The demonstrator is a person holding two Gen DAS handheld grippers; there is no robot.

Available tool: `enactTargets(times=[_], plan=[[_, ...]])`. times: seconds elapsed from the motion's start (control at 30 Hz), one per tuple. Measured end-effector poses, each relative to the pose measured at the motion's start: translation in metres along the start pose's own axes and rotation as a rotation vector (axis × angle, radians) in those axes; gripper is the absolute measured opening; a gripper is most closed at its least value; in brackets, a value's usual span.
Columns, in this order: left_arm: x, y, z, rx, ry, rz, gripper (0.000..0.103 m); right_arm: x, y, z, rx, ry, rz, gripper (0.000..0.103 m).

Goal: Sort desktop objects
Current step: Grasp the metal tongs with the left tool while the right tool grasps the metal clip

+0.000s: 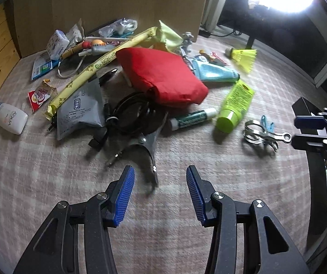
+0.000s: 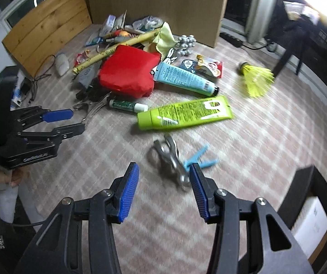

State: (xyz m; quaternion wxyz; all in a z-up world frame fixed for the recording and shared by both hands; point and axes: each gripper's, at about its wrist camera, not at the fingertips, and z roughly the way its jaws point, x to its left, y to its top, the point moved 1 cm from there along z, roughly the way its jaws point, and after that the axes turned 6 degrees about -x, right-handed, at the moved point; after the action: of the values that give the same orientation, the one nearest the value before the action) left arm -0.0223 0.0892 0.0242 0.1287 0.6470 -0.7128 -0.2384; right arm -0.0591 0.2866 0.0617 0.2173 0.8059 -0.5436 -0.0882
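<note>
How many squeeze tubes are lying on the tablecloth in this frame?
2. The lime-green tube lies nearest the right gripper; the light-blue tube lies just behind it, beside the red pouch. The clutter could hide more.

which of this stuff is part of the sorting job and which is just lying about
To sort: red pouch, green tube, blue tube, metal clip, blue peg, yellow shuttlecock, white bottle.

Just there: cardboard box, wooden board, checked cloth.

"AQUA" stands on the white bottle [image 1: 10,118] at nine o'clock; "NGNAN" runs along the long yellow packet [image 1: 99,65]; "Vinda" marks the tissue pack [image 1: 57,44].
</note>
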Motion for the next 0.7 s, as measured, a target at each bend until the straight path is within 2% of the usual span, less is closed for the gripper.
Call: enactTargets(times=[0.23, 0.3, 0.43, 0.53, 0.6, 0.7], plan=[[0.005, 0.008, 0.019, 0.033, 0.002, 0.002, 0.034, 0.003, 0.011, 0.039, 0.071, -0.016, -0.046, 0.045], [0.005, 0.009, 0.023, 0.042, -0.001, 0.003, 0.027, 0.005, 0.012, 0.048, 0.085, -0.006, -0.05, 0.045], [0.002, 0.009, 0.033, 0.064, -0.011, 0.004, 0.02, 0.009, 0.011, 0.06, 0.106, -0.001, -0.05, 0.045], [0.0, 0.008, 0.035, 0.058, -0.004, 0.005, 0.009, 0.012, 0.008, 0.067, 0.125, -0.013, -0.052, 0.045], [0.001, 0.008, 0.035, 0.056, -0.01, -0.001, 0.007, 0.013, 0.007, 0.067, 0.124, -0.019, -0.046, 0.043], [0.002, 0.003, 0.034, 0.05, -0.013, 0.0, 0.005, 0.014, 0.006, 0.064, 0.126, -0.014, -0.023, 0.032]])
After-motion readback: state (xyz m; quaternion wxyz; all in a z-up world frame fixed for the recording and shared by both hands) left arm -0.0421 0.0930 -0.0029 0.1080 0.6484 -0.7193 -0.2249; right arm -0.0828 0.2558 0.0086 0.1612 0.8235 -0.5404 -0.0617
